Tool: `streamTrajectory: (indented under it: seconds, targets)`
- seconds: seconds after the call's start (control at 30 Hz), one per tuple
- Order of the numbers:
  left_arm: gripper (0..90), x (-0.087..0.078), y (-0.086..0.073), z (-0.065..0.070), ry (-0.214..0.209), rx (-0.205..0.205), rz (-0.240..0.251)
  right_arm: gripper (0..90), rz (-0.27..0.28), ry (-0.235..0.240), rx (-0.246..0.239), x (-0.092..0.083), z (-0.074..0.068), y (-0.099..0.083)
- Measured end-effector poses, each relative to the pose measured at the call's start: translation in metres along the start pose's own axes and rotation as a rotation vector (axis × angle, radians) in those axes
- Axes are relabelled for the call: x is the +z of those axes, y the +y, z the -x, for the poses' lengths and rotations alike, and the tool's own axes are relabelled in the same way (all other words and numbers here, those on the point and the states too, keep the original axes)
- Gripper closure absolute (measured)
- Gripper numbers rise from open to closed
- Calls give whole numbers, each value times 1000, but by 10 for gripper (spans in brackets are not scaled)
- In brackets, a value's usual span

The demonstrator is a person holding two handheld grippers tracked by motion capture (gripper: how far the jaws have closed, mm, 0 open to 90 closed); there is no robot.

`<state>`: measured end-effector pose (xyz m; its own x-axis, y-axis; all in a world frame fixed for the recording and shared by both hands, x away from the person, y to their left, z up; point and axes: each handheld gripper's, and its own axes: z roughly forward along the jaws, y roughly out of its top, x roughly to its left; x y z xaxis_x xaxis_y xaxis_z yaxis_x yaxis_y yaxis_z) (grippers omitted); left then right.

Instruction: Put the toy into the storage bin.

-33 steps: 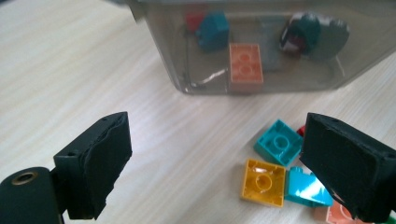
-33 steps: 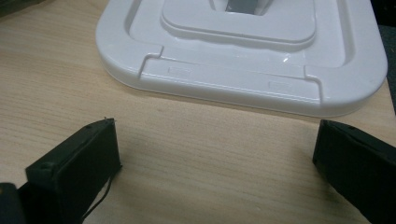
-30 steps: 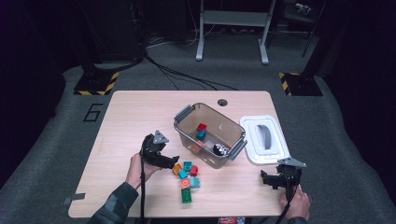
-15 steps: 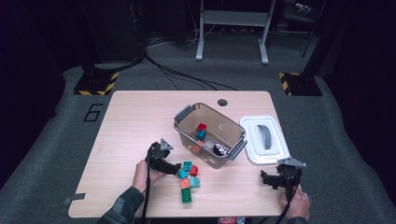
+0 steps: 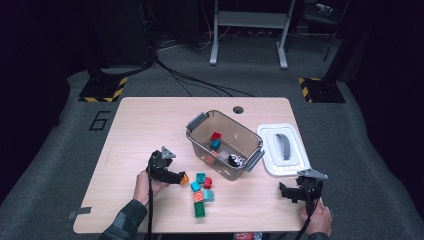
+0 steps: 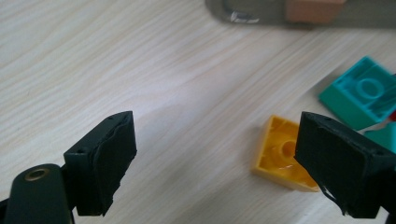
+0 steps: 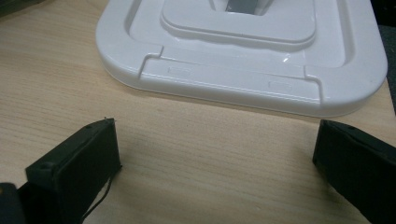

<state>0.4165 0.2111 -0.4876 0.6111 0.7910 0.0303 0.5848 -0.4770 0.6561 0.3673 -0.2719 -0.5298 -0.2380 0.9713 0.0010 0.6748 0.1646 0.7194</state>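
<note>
Now closing in on the yellow brick, lying upside down on the tabletop beside the bin. Left tool wide, empty, just narrowing. Next: shift right, straddle, pinch. Right tool open, idle.

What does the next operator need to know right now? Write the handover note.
Left gripper: jaws open, low over the table, yellow brick lies between them beside one jaw, not gripped.
Right gripper: jaws open, holding nothing, just short of the white lid.
Bin: open, a red brick and a few other pieces inside.
Left to do, probably: grip the yellow brick, then bin it and the loose bricks beside the bin; the lid lies off.
</note>
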Motion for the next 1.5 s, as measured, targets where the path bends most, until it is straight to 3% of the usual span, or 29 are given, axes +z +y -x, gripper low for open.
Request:
streamTrajectory:
  seconds: [0.17,0.3,0.47,0.6,0.77,1.07,1.5]
  targets:
    - [65,3,4,10,-58,36,-8,0,0,0,0,0,0,0]
    - [44,9,3,13,-64,43,-25,0,0,0,0,0,0,0]
    - [318,10,2,18,-80,95,-33,0,0,0,0,0,0,0]
    - [475,10,4,21,-91,124,-49,0,0,0,0,0,0,0]
    - [570,13,3,22,-91,121,-56,0,0,0,0,0,0,0]
    - [592,12,1,17,-93,95,-47,0,0,0,0,0,0,0]
    - [592,-6,14,9,-73,77,-2,0,0,0,0,0,0,0]
